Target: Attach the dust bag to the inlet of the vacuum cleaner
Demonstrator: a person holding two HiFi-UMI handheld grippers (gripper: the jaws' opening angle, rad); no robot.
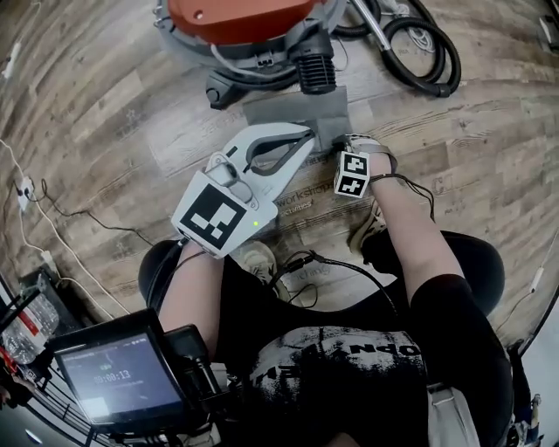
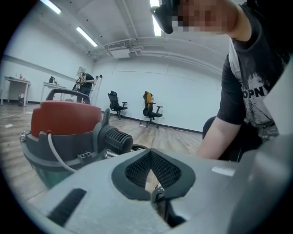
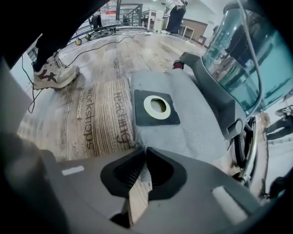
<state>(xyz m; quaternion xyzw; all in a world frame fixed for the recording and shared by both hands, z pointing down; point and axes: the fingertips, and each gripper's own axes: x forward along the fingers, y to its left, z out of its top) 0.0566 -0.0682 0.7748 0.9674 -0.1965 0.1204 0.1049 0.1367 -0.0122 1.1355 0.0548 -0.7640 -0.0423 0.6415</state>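
The grey dust bag (image 1: 297, 112) lies flat on the wood floor in front of the red-topped vacuum cleaner (image 1: 249, 22). In the right gripper view the bag's black collar with its white-ringed hole (image 3: 157, 106) faces up. My right gripper (image 3: 145, 151) points steeply down, shut on the near edge of the dust bag (image 3: 183, 132), with a fold of grey cloth between the tips. My left gripper (image 1: 301, 133) hovers just left of the bag, shut and empty. In its own view the left gripper (image 2: 150, 153) faces the vacuum cleaner (image 2: 64, 132) and its black ribbed port (image 2: 116, 139).
A coiled black hose (image 1: 419, 48) lies right of the vacuum. The person's shoe (image 3: 52, 75) and a cable (image 1: 349, 266) lie on the floor near the bag. A screen (image 1: 109, 375) sits at lower left. Office chairs (image 2: 149, 107) stand far off.
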